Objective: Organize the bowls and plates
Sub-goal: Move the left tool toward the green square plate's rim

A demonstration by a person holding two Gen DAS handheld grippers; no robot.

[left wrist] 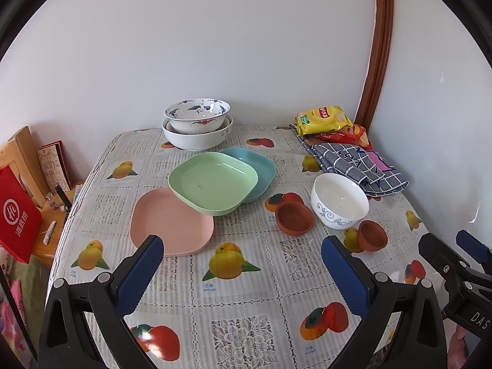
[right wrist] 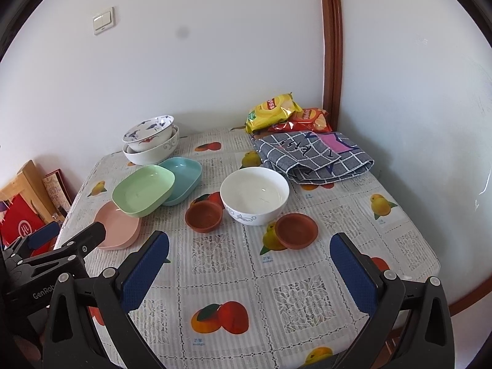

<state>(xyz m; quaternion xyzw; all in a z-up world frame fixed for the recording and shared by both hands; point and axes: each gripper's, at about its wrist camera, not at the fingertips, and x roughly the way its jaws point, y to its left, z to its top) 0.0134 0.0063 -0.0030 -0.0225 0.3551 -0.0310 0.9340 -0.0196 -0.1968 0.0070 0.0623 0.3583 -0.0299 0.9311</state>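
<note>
A green plate (left wrist: 212, 183) leans on a pink plate (left wrist: 167, 224) and a blue plate (left wrist: 261, 172) at the table's middle left. A white bowl (left wrist: 339, 204) stands right of them between two small brown clay bowls (left wrist: 293, 218) (left wrist: 372, 235). A patterned bowl (left wrist: 198, 115) sits nested in a larger white bowl (left wrist: 196, 138) at the back. My left gripper (left wrist: 243, 264) is open and empty above the table's front. My right gripper (right wrist: 249, 264) is open and empty, in front of the white bowl (right wrist: 255, 195) and the clay bowls (right wrist: 204, 215) (right wrist: 296, 230).
Snack bags (left wrist: 324, 120) and a folded checked cloth (left wrist: 359, 166) lie at the back right by the wall corner. A red bag (left wrist: 15, 218) and wooden items stand left of the table. The table's (right wrist: 307, 307) right and front edges are close.
</note>
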